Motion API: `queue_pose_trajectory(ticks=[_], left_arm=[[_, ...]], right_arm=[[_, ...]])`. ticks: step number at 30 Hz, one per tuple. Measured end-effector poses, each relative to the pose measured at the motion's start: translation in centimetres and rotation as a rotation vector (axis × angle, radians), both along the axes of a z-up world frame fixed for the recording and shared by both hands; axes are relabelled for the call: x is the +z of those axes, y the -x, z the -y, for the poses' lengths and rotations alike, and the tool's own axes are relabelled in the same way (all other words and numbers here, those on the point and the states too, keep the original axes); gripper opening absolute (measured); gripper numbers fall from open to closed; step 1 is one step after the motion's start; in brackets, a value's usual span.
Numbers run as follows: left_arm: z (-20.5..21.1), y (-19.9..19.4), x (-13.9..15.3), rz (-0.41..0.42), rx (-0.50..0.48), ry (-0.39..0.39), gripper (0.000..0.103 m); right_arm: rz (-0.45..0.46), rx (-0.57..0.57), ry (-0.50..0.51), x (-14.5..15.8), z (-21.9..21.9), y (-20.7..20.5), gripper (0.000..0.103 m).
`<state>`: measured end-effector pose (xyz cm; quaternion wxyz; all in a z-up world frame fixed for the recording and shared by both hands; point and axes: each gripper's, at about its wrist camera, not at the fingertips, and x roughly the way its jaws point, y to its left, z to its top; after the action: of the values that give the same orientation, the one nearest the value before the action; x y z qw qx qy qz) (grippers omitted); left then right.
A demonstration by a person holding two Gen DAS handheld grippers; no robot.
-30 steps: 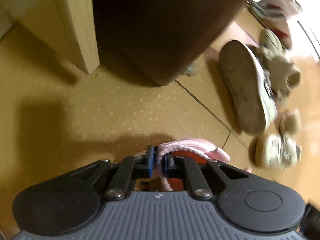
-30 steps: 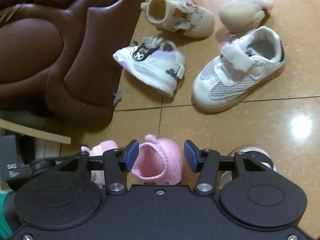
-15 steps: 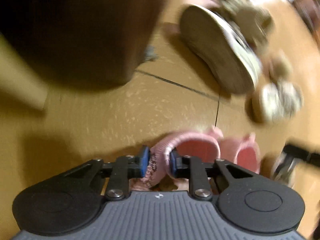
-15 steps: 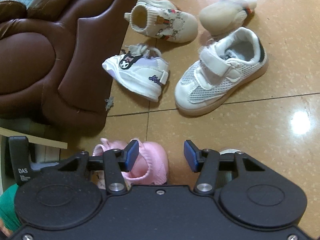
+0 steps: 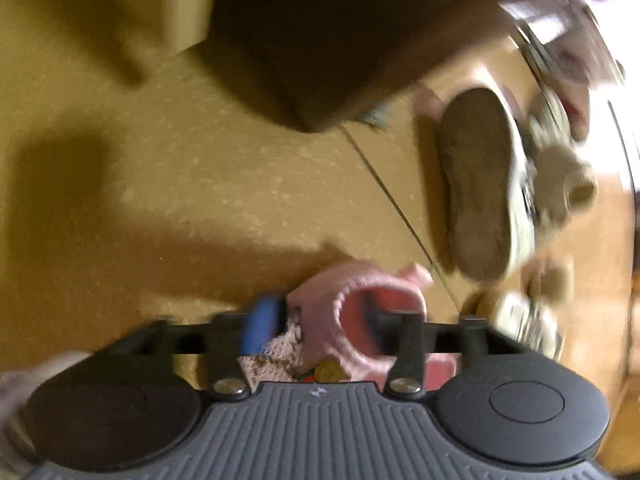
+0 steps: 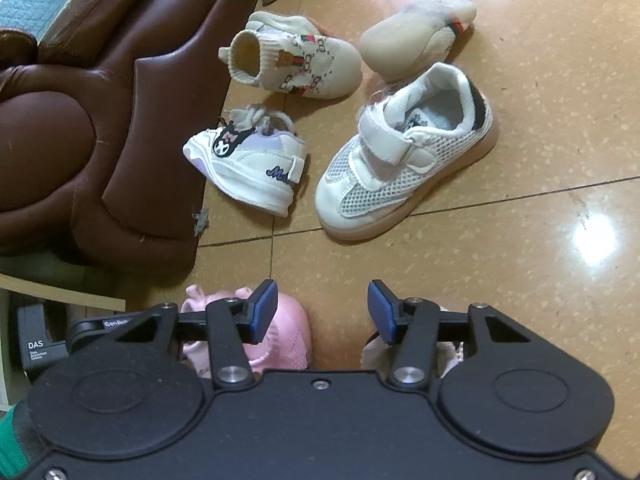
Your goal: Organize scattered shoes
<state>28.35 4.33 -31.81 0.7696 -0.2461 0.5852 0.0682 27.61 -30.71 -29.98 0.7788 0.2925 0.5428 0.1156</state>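
Step in hand, as we read it: setting down a pink shoe (image 5: 360,312) beside its mate. Our left gripper (image 5: 320,320) has just been opening; its jaws now stand apart with the knit collar of the pink shoe between them, one finger seemingly inside the shoe's mouth. The frame is blurred, so we cannot tell if a pad touches the fabric, but nothing looks pinched. The shoe sits on the floor (image 5: 200,184) right at the fingertips.

Our right gripper (image 6: 322,306) hangs with jaws apart and nothing between them. Just under its left finger lies a second pink shoe (image 6: 288,336), and under its right finger a pale shoe we can barely see.

Next move, we judge: lift the left gripper straight out of the collar without dragging the shoe, then send the right gripper forward to the scattered ones.

Further ahead of the right gripper: a small white shoe with a cartoon face (image 6: 248,164) near the brown sofa (image 6: 120,120), a white mesh sneaker (image 6: 404,160) beside it, and beyond these a cream knit shoe (image 6: 296,60) and its overturned mate (image 6: 412,40).

Containers: none in view; no rack, box or basket shows.
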Motion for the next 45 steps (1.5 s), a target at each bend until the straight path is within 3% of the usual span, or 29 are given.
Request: queue_pose_trajectory(ticks=[4, 11, 12, 14, 16, 18, 19, 20, 22, 26, 27, 29, 32, 34, 40, 42, 45], left_arm=[[1.6, 0.6, 2.9, 0.071, -0.216, -0.133, 0.069], [2.6, 3.1, 9.1, 0.129, -0.447, -0.236, 0.069], [2.6, 3.7, 10.3, 0.132, -0.481, -0.242, 0.069], [2.5, 4.7, 12.6, 0.135, -0.531, -0.238, 0.069], [2.2, 5.8, 15.0, 0.137, -0.577, -0.229, 0.069], [1.8, 7.0, 17.1, 0.14, -0.595, -0.225, 0.069], [1.5, 7.7, 17.9, 0.146, -0.59, -0.216, 0.069], [1.2, 8.6, 19.0, 0.155, -0.581, -0.202, 0.069], [0.5, 10.0, 20.2, 0.163, -0.552, -0.166, 0.069], [-0.8, 10.5, 20.4, 0.164, -0.49, -0.106, 0.069], [-0.9, 10.2, 20.2, 0.162, -0.487, -0.099, 0.069], [-1.2, 10.0, 20.0, 0.151, -0.473, -0.075, 0.069], [-1.4, 9.5, 20.1, 0.152, -0.451, -0.034, 0.069], [-1.2, 9.1, 20.4, 0.166, -0.445, -0.013, 0.069], [-0.6, 8.8, 21.5, 0.199, -0.45, 0.049, 0.069], [-0.6, 8.9, 21.5, 0.198, -0.447, 0.061, 0.069], [-0.8, 8.7, 21.4, 0.191, -0.433, 0.069, 0.069]], right_arm=[[0.009, 0.021, 0.0, 0.2, 1.2, 0.0, 0.052], [0.066, -0.109, 0.092, 1.3, 4.7, -0.3, 0.052], [0.095, -0.086, 0.158, 2.0, 4.9, -0.8, 0.052], [0.166, 0.032, 0.261, 3.1, 4.5, -1.9, 0.052], [0.256, 0.317, 0.371, 4.2, 3.4, -3.7, 0.052], [0.279, 0.454, 0.416, 4.2, 2.8, -4.4, 0.052], [0.299, 0.583, 0.486, 3.9, 2.1, -4.9, 0.052], [0.3, 0.597, 0.49, 3.8, 2.0, -5.0, 0.052], [0.311, 0.745, 0.514, 3.0, 1.0, -5.6, 0.052], [0.329, 0.93, 0.551, 2.0, -0.8, -5.9, 0.052], [0.325, 0.929, 0.549, 1.8, -1.0, -6.2, 0.052], [0.254, 0.788, 0.44, 1.5, -0.1, -8.1, 0.052], [0.169, 0.672, 0.35, 1.2, 0.7, -9.3, 0.058], [0.099, 0.484, 0.256, 1.1, 2.0, -10.5, 0.062], [-0.052, 0.085, 0.076, -0.6, 4.0, -11.9, 0.07], [-0.07, 0.022, 0.086, -1.1, 3.7, -11.8, 0.07], [-0.069, -0.044, 0.123, -1.8, 2.8, -11.7, 0.062]])
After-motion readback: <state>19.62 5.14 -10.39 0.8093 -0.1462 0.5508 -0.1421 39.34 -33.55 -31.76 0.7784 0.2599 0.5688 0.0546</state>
